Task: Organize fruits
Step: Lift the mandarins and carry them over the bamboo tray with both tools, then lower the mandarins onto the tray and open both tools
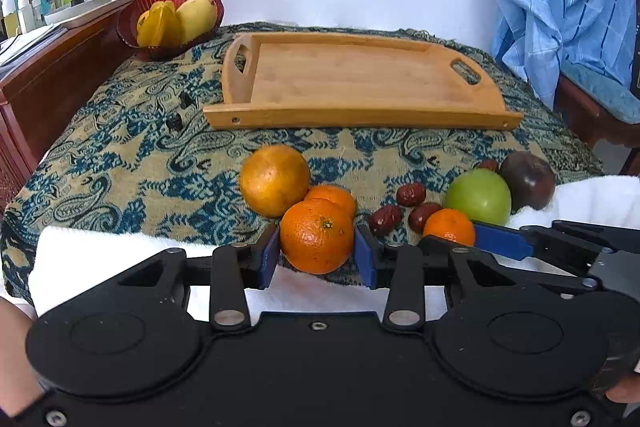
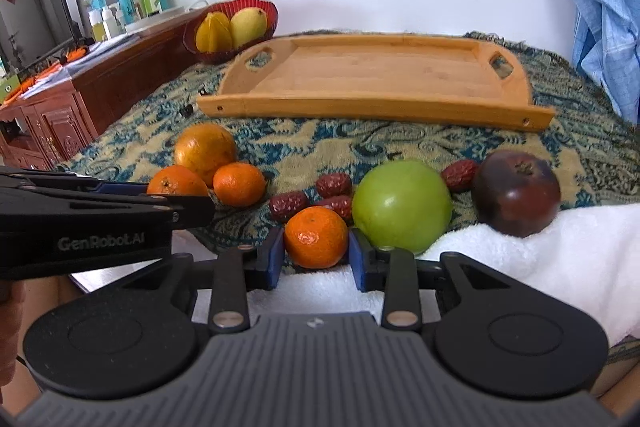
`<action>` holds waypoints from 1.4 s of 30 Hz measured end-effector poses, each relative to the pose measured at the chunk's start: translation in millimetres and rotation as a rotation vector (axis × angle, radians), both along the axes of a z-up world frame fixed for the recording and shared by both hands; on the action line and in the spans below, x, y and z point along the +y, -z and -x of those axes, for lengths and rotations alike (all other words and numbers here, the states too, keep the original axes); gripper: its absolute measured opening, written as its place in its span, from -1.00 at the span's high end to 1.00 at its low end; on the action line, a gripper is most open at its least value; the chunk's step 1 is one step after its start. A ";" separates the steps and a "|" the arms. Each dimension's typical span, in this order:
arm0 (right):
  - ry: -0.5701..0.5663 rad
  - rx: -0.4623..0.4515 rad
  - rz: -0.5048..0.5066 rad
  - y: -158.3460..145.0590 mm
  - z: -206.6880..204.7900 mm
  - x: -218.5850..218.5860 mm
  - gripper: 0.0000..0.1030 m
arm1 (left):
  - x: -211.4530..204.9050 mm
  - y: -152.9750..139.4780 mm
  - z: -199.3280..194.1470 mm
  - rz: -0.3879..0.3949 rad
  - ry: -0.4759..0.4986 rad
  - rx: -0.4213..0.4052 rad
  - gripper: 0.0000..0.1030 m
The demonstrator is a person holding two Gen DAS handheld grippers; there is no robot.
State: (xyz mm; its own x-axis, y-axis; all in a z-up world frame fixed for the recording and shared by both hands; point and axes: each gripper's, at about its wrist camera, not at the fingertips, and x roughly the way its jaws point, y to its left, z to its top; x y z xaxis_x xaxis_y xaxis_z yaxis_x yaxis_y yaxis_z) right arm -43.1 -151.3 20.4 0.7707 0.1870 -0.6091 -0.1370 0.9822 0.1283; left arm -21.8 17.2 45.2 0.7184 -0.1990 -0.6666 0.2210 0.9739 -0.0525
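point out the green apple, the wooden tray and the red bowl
green apple [image 2: 402,205], right wrist view, middle of its front skin
wooden tray [image 2: 372,111], right wrist view, near rim
red bowl [image 1: 130,35], left wrist view, left outer wall

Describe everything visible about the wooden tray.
The wooden tray is a light, bamboo-looking rectangle with a raised rim, curved ends and a cut-out handle at each end. Small holes mark the corners of its near side. It lies flat and empty on the patterned cloth, behind the loose fruit, beside the red bowl; whether they touch is unclear.
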 end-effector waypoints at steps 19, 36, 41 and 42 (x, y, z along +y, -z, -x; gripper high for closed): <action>0.120 -0.128 -0.027 -53.7 -9.6 -38.6 0.26 | -3.5 -51.0 -31.7 0.052 0.039 -0.062 0.26; 0.160 -0.154 -0.057 -88.3 -103.6 -92.0 0.26 | -24.5 -85.5 -137.3 0.115 0.033 -0.057 0.26; 0.165 -0.158 -0.069 -82.2 -143.0 -101.7 0.26 | -32.9 -75.8 -180.6 0.121 0.024 -0.019 0.26; 0.167 -0.157 -0.075 -81.0 -150.6 -102.7 0.26 | -33.7 -73.4 -190.5 0.127 0.018 -0.008 0.26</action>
State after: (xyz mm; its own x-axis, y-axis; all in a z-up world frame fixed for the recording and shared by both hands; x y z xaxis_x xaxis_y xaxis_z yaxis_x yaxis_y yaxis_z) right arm 107.5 -254.1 101.4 0.8787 0.0889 -0.4689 0.0029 0.9815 0.1914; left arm 168.7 -16.6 118.7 0.7189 -0.2947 -0.6296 0.2397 0.9552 -0.1734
